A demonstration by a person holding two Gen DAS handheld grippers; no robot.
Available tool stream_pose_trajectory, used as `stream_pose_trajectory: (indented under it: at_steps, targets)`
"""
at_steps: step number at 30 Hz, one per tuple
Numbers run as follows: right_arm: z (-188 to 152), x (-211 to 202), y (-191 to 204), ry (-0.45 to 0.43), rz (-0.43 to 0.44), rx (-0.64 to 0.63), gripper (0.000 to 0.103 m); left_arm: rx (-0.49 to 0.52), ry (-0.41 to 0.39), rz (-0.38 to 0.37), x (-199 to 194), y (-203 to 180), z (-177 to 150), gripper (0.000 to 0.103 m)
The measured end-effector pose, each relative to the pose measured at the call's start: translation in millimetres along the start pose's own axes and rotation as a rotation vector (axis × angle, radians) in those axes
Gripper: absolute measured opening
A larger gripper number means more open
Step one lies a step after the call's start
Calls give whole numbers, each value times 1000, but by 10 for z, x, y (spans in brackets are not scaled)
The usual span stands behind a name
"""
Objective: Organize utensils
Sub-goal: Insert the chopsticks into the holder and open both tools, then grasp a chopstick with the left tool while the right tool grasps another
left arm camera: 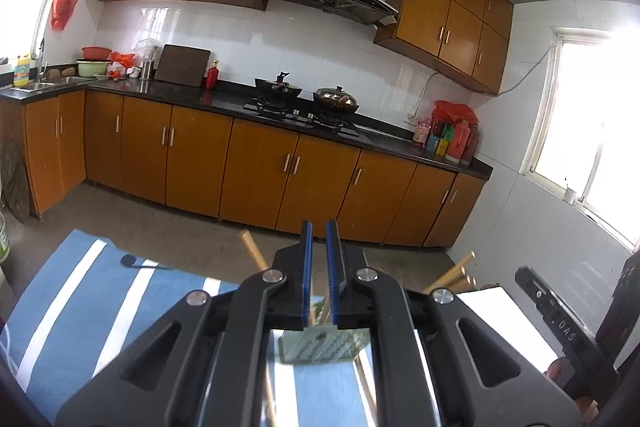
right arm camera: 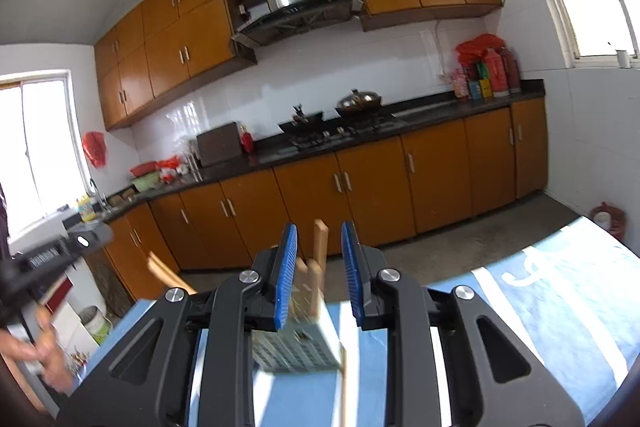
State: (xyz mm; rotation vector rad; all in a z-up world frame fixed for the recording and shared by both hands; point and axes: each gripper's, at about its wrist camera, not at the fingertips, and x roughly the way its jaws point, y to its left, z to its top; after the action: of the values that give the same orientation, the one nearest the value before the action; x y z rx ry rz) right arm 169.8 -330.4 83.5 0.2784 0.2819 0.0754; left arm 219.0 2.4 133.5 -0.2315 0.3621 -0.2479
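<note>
Left hand-held gripper [left arm camera: 319,239] nearly closed, empty | right hand-held gripper [right arm camera: 319,245] parted around wooden handles [right arm camera: 320,247]

The left tongs [left arm camera: 319,239] are seen from behind with the blue pads [left arm camera: 307,267] nearly together and only a thin gap between them, nothing being gripped there. Below them a perforated utensil holder [left arm camera: 320,347] is set on a blue cloth with white stripes [left arm camera: 80,299], and wooden handles [left arm camera: 253,251] are seen slanting out on both sides of the tongs. A black spoon [left arm camera: 140,263] is laid on the cloth to the left, and brown kitchen cabinets [left arm camera: 256,167] are seen beyond.
</note>
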Motion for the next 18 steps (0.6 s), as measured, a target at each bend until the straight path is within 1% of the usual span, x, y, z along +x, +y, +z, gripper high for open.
stream_pose_trajectory:
  at_steps: [3, 7, 9, 10, 13, 16, 18]
  targets:
    - [-267, -20, -129, 86, -38, -10, 25, -2, 30, 21, -182, 149, -222, 10]
    - [-823, 151, -260, 270, -74, -11, 25, 18, 114, 82, -183, 342, -617, 10]
    - [-1060, 247, -273, 352, -60, 2, 25, 29, 165, 111, -121, 440, -824, 10]
    - [-1229, 320, -244, 408, -46, 0, 25, 31, 203, 130, -64, 504, -964, 10]
    - [-1571, 481, -90, 517, -22, -48, 25, 19, 288, 151, 71, 619, -1262, 10]
    - [-1797, 622, 51, 589, -20, -92, 25, 16, 352, 162, 184, 689, -1473, 10]
    - [-1911, 663, 98, 612, -26, -110, 25, 17, 379, 161, 230, 709, -1574, 11]
